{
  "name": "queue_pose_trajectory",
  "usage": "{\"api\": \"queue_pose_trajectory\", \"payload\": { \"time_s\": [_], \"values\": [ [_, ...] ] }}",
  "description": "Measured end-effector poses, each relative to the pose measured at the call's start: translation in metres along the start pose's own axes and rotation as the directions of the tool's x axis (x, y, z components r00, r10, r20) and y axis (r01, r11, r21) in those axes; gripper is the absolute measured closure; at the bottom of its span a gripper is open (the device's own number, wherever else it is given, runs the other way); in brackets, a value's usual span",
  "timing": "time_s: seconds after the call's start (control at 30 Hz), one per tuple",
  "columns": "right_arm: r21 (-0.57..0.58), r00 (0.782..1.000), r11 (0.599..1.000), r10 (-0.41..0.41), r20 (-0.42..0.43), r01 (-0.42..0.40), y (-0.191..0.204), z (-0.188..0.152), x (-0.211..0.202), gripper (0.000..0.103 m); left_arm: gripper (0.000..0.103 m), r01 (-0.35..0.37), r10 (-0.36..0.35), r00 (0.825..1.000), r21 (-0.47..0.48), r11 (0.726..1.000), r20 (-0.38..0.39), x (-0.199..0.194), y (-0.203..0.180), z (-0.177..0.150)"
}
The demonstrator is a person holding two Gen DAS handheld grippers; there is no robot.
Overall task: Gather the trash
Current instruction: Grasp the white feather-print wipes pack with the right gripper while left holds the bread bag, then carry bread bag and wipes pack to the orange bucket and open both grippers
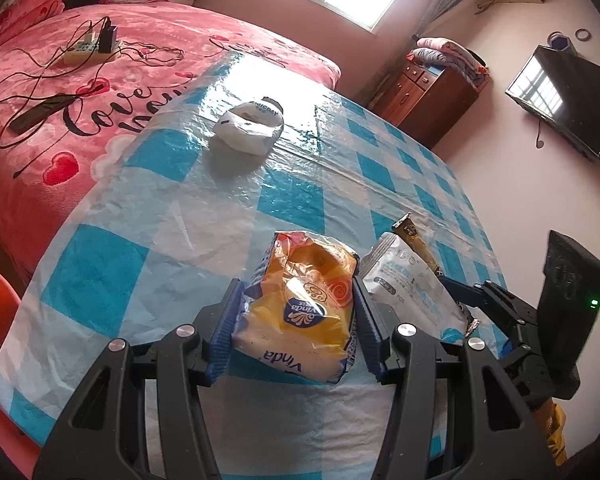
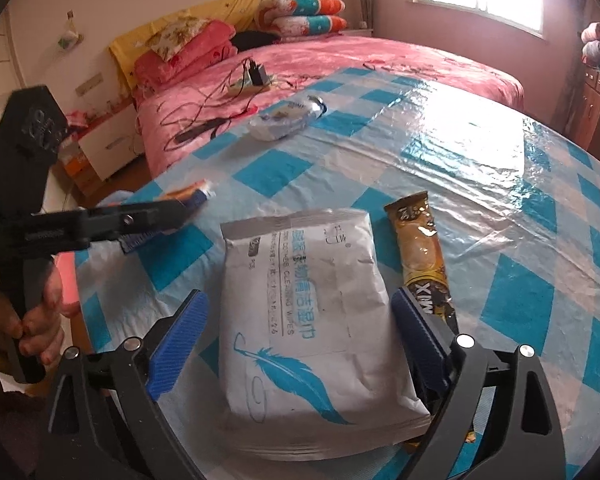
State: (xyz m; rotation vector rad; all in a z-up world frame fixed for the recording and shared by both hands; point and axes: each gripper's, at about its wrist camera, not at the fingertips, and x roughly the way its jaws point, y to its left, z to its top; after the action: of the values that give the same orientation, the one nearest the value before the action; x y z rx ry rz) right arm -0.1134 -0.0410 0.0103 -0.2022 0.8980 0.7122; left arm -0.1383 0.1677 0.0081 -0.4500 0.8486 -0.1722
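- The yellow tissue pack [image 1: 300,308] is being held between the pads of the left claw [image 1: 296,322], which is pressing in on both of its sides; the pack is crumpled and soft, so it is probably being pinched rather than firmly locked.
- The right claw [image 2: 300,344] is being held wide, with the white wipes packet [image 2: 312,312] lying flat on the worktop [image 2: 480,168] between its pads; the right pad is sitting just beside the packet's edge, the left pad is standing clear of it.
- The step in hand is judged to be the grasp of the wipes packet. It would be done well if the pads are being lowered to the worktop on both sides before closing, so that the flat packet is being caught by its edges and not skated over.
- The gold coffee stick [image 2: 420,256] is lying just to the right of the right claw, partly under its right pad; care is needed that it is not being pinched along with the packet.
- A crumpled white wrapper [image 1: 250,126] is lying well ahead of both claws, not yet collected.
- Both claws are being pointed steeply downward at the worktop, side by side; fingers of a hand [image 2: 40,320] are being wrapped round the left handle.
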Motion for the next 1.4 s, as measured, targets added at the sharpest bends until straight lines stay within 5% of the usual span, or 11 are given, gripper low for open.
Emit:
{"api": "queue_pose_trajectory", "payload": {
  "time_s": [0.9,1.4],
  "values": [
    [-0.002,0.995,0.995,-0.096,0.013,0.096,0.002,-0.005,-0.002,0.025,0.048,0.050,-0.050,0.999,-0.027,0.998,0.007,-0.024,0.026,-0.017],
    [0.105,0.999,0.994,0.017,0.051,-0.022,0.021,0.006,-0.011,0.026,0.048,0.038,-0.033,0.998,-0.080,0.996,0.061,-0.061,0.062,-0.029]
  ]
}}
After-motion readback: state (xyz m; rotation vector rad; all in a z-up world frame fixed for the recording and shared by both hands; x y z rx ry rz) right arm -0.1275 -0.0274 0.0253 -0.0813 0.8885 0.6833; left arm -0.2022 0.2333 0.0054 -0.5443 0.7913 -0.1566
